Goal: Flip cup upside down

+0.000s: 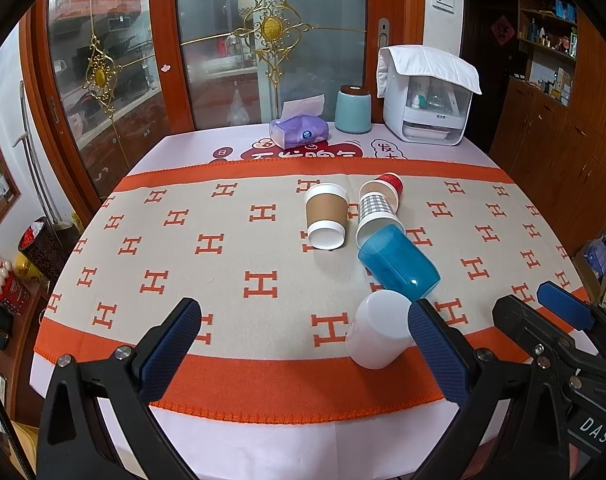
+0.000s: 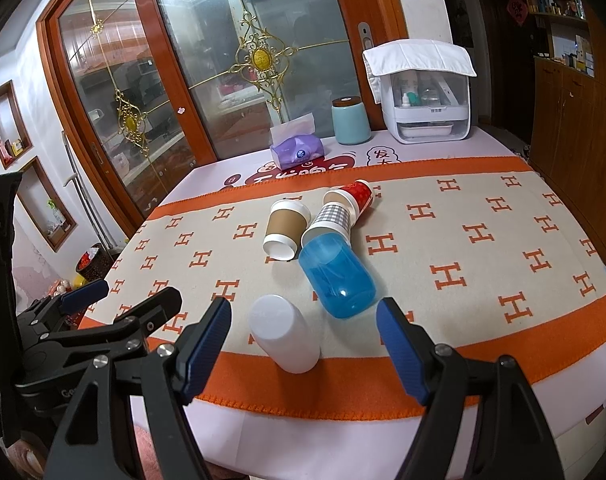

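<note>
The left hand-held gripper (image 1: 303, 332) hangs low over the near edge of the table (image 1: 263, 436), its blue-padded fingers spread wide and holding nothing. The right hand-held gripper (image 2: 303, 334) is likewise released, fingers far apart and empty; it also shows at 4 o'clock in the left wrist view, and the left one shows at 9 o'clock in the right wrist view.

Five cups lie or stand on the orange-and-beige H-patterned runner (image 1: 183, 248). Nearest is a white plastic cup (image 1: 379, 328), standing with its closed end up; in the left wrist view it sits just beside the left gripper's right finger, and I cannot tell whether they touch. In the right wrist view this white plastic cup (image 2: 285, 332) stands between the spread fingers, nearer the left one. At its 1 o'clock a translucent blue cup (image 1: 397, 260) lies on its side. Beyond that, at 12 o'clock, a grey checked paper cup (image 1: 377, 210) lies on its side with a red paper cup (image 1: 391, 182) nested against its far end. Just left of these a brown-sleeved coffee cup (image 1: 327, 214) lies tipped, bottom toward the camera.

At the far edge stand a purple tissue pack (image 1: 299, 130), a teal canister (image 1: 353, 110) and a white appliance (image 1: 427, 108) draped with a white cloth (image 1: 427, 64)
</note>
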Demonstrator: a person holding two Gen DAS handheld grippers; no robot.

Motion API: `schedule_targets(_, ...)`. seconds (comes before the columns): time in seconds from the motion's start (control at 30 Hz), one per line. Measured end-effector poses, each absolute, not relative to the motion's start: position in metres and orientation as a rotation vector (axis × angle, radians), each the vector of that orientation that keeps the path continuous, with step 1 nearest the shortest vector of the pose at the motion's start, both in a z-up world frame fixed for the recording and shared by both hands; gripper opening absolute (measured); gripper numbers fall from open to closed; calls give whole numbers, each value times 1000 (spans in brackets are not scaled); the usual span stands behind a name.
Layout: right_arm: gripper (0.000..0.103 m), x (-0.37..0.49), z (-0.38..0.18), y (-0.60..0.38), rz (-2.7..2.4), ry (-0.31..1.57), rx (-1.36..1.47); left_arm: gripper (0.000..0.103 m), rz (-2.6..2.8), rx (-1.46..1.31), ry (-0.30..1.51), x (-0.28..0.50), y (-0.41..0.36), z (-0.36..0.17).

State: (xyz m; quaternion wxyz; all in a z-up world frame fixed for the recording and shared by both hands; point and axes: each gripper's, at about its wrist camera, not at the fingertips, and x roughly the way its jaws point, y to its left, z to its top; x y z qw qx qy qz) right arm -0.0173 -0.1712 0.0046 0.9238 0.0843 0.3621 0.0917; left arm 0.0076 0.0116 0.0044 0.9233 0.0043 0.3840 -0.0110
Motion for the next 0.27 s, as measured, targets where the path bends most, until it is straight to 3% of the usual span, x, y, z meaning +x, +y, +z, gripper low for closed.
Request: schedule_targets(0.27, 76, -17, 5, -171, 188, 743, 173, 102, -24, 8, 789, 7, 12, 4)
